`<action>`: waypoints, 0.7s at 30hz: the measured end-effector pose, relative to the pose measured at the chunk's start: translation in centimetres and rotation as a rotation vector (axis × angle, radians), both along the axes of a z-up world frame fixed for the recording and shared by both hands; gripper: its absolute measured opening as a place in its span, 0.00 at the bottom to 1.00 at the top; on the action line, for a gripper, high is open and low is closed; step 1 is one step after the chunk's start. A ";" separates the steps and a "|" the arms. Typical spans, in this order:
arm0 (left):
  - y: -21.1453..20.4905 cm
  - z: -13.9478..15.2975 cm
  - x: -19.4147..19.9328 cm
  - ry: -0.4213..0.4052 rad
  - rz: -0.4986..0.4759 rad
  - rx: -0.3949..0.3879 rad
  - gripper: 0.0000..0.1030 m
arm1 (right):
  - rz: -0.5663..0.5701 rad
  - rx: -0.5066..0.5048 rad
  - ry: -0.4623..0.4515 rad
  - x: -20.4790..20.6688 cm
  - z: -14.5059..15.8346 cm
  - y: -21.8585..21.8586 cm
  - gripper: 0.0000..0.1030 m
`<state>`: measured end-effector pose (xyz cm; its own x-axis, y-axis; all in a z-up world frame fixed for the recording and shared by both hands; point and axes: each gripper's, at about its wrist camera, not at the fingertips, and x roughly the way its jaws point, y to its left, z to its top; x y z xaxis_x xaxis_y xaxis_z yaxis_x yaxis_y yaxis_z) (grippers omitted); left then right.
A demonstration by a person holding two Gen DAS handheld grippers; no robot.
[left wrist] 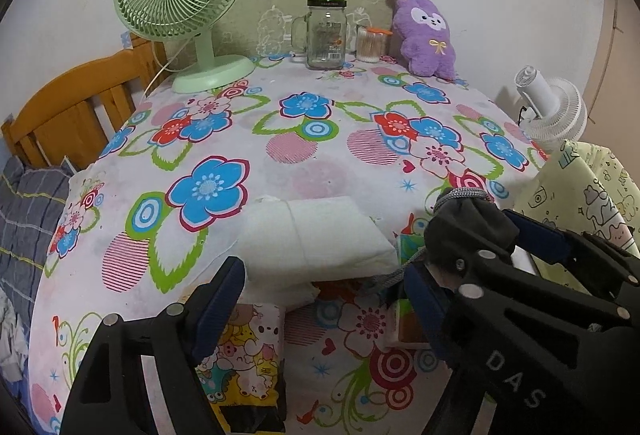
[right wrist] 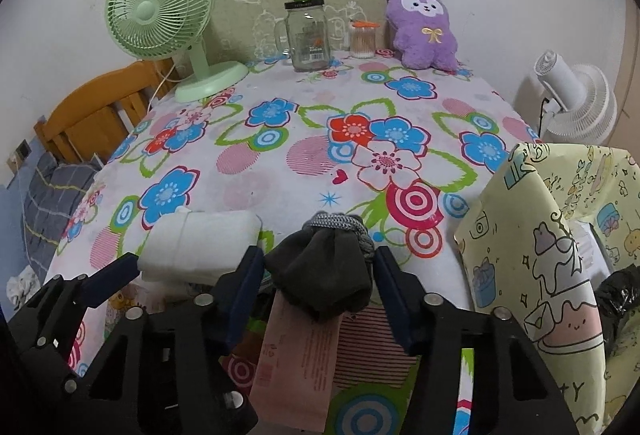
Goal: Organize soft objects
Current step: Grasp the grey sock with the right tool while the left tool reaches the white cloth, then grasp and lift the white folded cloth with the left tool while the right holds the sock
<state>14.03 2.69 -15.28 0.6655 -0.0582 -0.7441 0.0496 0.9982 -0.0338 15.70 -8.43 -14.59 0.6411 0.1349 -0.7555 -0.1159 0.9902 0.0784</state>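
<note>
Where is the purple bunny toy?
The purple bunny toy sits at the table's far right, leaning against the wall, right beside the cotton swab jar.

The middle of the flowered tablecloth (right wrist: pixel 304 163) lies bare, open to passage; the back edge is lined by the green fan (right wrist: pixel 160 7), glass jar (right wrist: pixel 306 35), swab tub (right wrist: pixel 363 41) and purple plush (right wrist: pixel 424 27); the near edge is crowded by the white folded cloth (left wrist: pixel 316 239), the dark sock (right wrist: pixel 324 271) and a cartoon packet (left wrist: pixel 244 351); the yellow patterned box (right wrist: pixel 532 259) blocks the right side.
</note>
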 end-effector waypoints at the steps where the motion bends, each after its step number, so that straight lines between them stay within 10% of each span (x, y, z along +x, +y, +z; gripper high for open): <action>1: 0.1 0.0 0.1 0.002 0.003 -0.003 0.81 | 0.000 0.006 0.002 0.0 0.0 -0.1 0.52; 21: -1.0 -0.6 4.1 0.028 0.013 -0.002 0.86 | -0.036 0.045 -0.009 2.2 0.4 -0.8 0.44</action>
